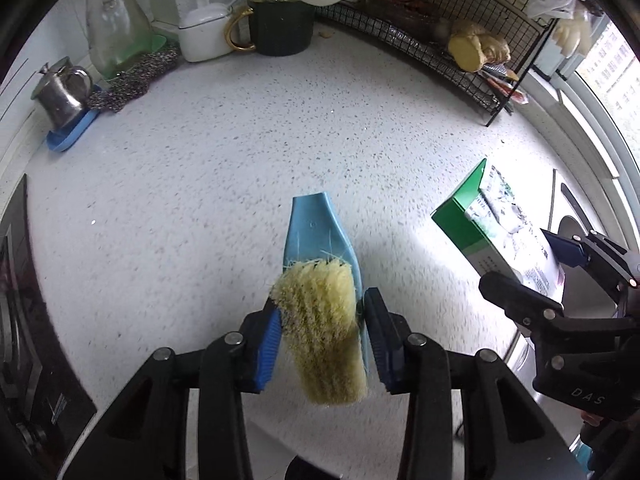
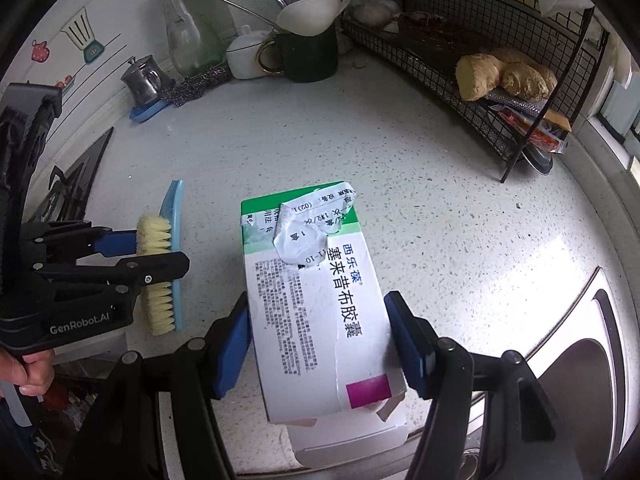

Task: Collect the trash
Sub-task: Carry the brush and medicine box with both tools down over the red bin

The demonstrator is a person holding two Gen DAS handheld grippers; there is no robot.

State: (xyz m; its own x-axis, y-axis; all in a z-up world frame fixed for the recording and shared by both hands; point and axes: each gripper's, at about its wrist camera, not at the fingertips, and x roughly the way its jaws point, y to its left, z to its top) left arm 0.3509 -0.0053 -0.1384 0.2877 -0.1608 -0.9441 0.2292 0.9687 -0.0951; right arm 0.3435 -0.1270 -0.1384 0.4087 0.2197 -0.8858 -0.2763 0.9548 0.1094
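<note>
My left gripper [image 1: 322, 336] is shut on a blue scrubbing brush [image 1: 316, 240] with yellow bristles [image 1: 324, 320], held off the speckled white counter [image 1: 240, 152]. From the right wrist view the same brush [image 2: 168, 256] hangs in the left gripper [image 2: 154, 256] at the left. My right gripper [image 2: 320, 340] is shut on a white and green medicine box [image 2: 316, 300] with a torn label and an open flap. In the left wrist view that box [image 1: 496, 224] and the right gripper [image 1: 532, 272] show at the right.
At the back stand a dark mug of utensils [image 1: 280, 24], a white lidded pot [image 1: 204, 32], a glass bottle [image 1: 116, 28], a steel jug [image 1: 64, 92] and a scouring pad [image 1: 136, 76]. A black wire rack [image 2: 480, 80] holds ginger [image 2: 504, 74]. A stove [image 2: 68, 192] lies left, a sink [image 2: 580, 368] right.
</note>
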